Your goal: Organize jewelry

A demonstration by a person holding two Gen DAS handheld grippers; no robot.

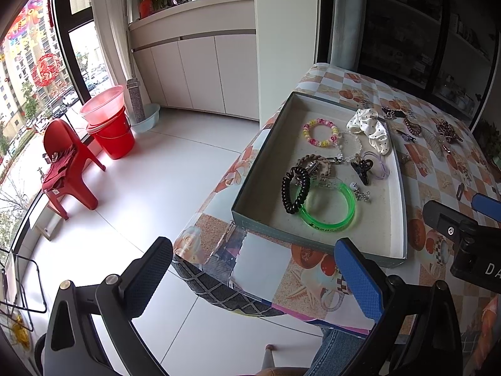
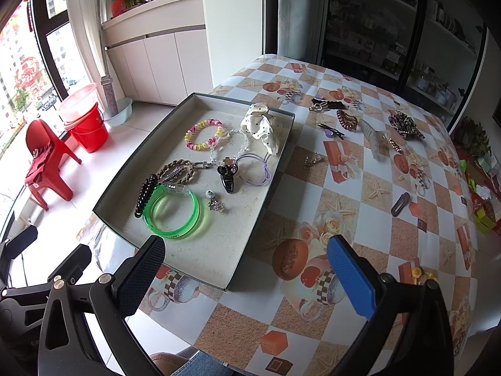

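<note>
A shallow grey box (image 1: 402, 219) (image 2: 250, 241) lies on the patterned table. It holds a green bangle (image 1: 327, 208) (image 2: 175, 214), a black spiral hair tie (image 1: 296, 189), a pink and yellow bead bracelet (image 2: 203, 134), a white dotted scrunchie (image 2: 263, 127), a black claw clip (image 2: 228, 175) and a purple elastic. More hair pieces lie loose on the table to the right: a brown clip (image 2: 347, 119), a leopard scrunchie (image 2: 405, 125), a brown snap clip (image 2: 400, 203). My left gripper (image 1: 253, 279) is open and empty at the table's near left corner. My right gripper (image 2: 247, 269) is open and empty over the box's near right corner.
The table's left edge drops to a white floor with a red chair (image 1: 67, 163) and red buckets (image 1: 111, 125). White cabinets stand behind. Small boxes and a plant (image 2: 476, 138) sit at the table's far right. The right gripper's body shows in the left wrist view (image 1: 463, 232).
</note>
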